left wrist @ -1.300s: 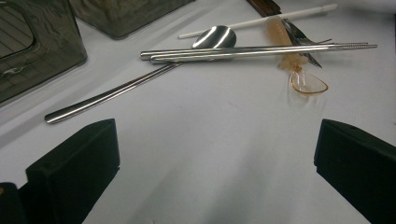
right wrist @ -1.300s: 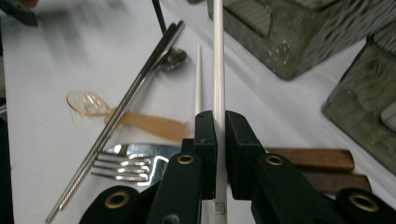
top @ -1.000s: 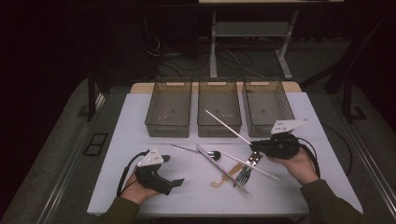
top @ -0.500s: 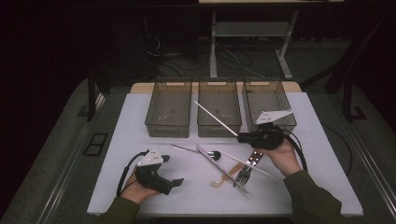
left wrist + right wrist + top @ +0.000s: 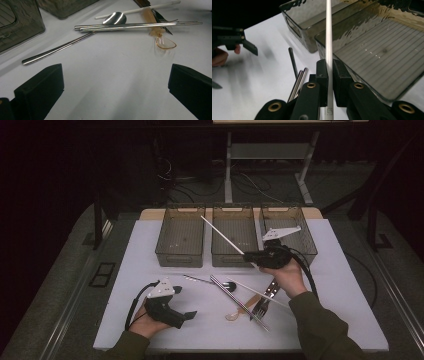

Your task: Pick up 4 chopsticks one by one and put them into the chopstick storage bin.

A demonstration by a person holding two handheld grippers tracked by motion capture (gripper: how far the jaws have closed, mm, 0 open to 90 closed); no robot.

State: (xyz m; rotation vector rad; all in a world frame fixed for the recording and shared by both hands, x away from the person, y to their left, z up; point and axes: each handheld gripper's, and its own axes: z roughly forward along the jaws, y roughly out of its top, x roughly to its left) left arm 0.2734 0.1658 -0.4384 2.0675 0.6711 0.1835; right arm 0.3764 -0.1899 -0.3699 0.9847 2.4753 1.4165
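A white chopstick (image 5: 222,236) is the thing in work. In the high view it stands in the middle of the frame, slanting up and to the left over the middle bin (image 5: 233,236), with its tip near the left bin (image 5: 181,240). The right gripper (image 5: 248,256) holds it: in the right gripper view the two black jaws are closed narrow on the stick (image 5: 328,45), and the pads touch it on both sides.

A third bin (image 5: 305,232) is at the right of the row. Below the right hand, on the white table (image 5: 340,285), lie a pair of metal chopsticks (image 5: 235,300), a second white chopstick (image 5: 260,292), a fork (image 5: 264,301) and a clear plastic spoon (image 5: 240,311), crossing each other.

The left gripper (image 5: 189,315) rests at the lower left of the frame, well apart from the cutlery. In the left gripper view its jaws stand wide with only bare table between them; a metal spoon (image 5: 75,42) lies farther up.
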